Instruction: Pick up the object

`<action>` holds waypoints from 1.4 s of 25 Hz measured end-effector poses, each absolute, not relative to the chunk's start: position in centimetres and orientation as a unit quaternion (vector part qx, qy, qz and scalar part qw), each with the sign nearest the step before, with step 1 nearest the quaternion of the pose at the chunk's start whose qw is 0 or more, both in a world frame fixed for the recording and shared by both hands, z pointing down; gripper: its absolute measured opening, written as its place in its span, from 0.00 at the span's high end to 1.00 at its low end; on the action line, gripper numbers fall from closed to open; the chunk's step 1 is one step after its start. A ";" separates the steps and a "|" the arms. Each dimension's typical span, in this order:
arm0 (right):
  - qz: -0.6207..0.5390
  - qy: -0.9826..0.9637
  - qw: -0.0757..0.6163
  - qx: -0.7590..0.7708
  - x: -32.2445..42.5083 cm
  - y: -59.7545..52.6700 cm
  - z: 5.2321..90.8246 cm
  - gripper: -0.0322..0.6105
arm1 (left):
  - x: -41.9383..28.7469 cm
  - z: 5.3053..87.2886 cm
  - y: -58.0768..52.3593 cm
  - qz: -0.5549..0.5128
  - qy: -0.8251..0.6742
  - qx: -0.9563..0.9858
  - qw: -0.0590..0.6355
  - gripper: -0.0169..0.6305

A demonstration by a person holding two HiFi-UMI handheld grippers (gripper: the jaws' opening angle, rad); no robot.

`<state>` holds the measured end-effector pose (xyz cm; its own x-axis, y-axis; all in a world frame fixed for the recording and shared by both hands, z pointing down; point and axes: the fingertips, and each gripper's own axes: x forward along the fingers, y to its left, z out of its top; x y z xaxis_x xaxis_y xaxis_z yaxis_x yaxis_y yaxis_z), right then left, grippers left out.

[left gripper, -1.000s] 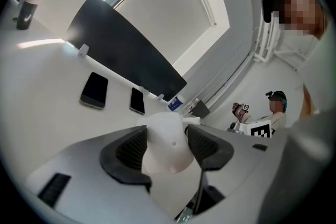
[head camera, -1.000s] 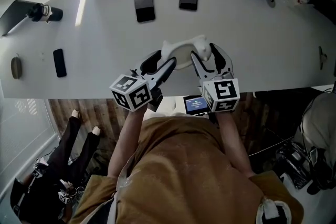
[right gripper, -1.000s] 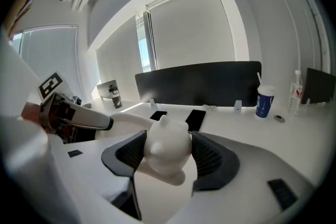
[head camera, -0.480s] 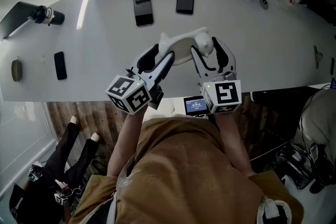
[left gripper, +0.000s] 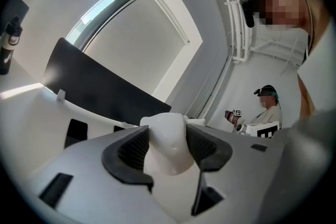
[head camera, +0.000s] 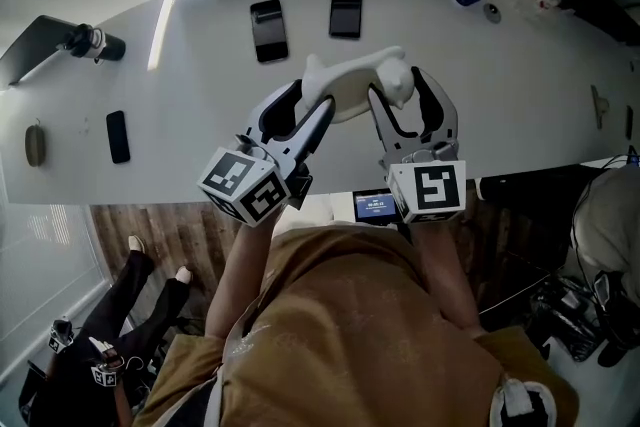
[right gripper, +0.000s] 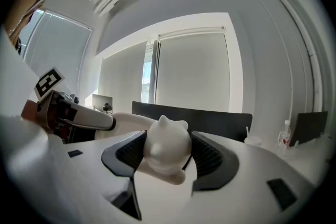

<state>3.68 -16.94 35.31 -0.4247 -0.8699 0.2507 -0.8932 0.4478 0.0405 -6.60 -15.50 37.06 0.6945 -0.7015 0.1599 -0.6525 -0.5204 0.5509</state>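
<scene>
The left claw (head camera: pixel 303 105) is closing on one rounded end of the white animal figure (head camera: pixel 350 83). In the left gripper view its dark pads (left gripper: pixel 131 148) are pressing both sides of that end. The right claw (head camera: pixel 400 93) is gripping the figure's eared head (right gripper: pixel 167 145), with a pad bearing on each side. The figure is spanning from one claw to the other, over the white table (head camera: pixel 180 125). A dark phone (head camera: pixel 268 30) and a second phone (head camera: pixel 345 7) are lying flat beyond the claws, well apart from them.
</scene>
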 end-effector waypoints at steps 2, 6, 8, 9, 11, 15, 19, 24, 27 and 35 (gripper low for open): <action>0.045 -0.841 0.114 0.527 3.9 -16.9 34.7 0.55 | -6.4 36.4 -15.6 -0.041 -0.386 0.875 0.289 0.62; 0.036 -0.838 0.105 0.534 4.2 -16.8 33.6 0.55 | -6.1 35.3 -15.7 -0.046 -0.378 0.881 0.280 0.62; 0.035 -0.836 0.104 0.538 4.4 -16.5 33.3 0.55 | -6.0 34.9 -15.5 -0.046 -0.374 0.884 0.276 0.62; 0.034 -0.835 0.104 0.539 4.5 -16.3 33.2 0.55 | -5.9 34.7 -15.4 -0.046 -0.373 0.885 0.275 0.62; 0.031 -0.833 0.102 0.542 4.6 -16.0 32.8 0.55 | -5.8 34.4 -15.2 -0.048 -0.373 0.886 0.272 0.62; 0.024 -0.832 0.092 0.547 4.6 -15.4 32.2 0.55 | -5.8 33.9 -14.6 -0.048 -0.376 0.887 0.264 0.62; 0.010 -0.833 0.088 0.546 4.4 -14.9 31.2 0.55 | -5.9 33.0 -14.1 -0.042 -0.374 0.892 0.249 0.62; -0.001 -0.831 0.077 0.550 4.4 -14.8 29.9 0.55 | -5.9 31.6 -14.1 -0.042 -0.374 0.899 0.225 0.63; -0.013 -0.830 0.072 0.553 4.5 -14.7 29.0 0.55 | -6.0 31.3 -13.9 -0.053 -0.374 0.898 0.224 0.62; -0.029 -0.826 0.059 0.560 4.4 -14.6 27.5 0.55 | -5.9 29.1 -14.1 -0.046 -0.373 0.908 0.186 0.63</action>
<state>4.40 -14.56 27.50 -0.3657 -0.9284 0.0657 -0.9216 0.3710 0.1137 -5.88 -14.10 29.11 0.7177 -0.6942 0.0552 -0.6598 -0.6524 0.3730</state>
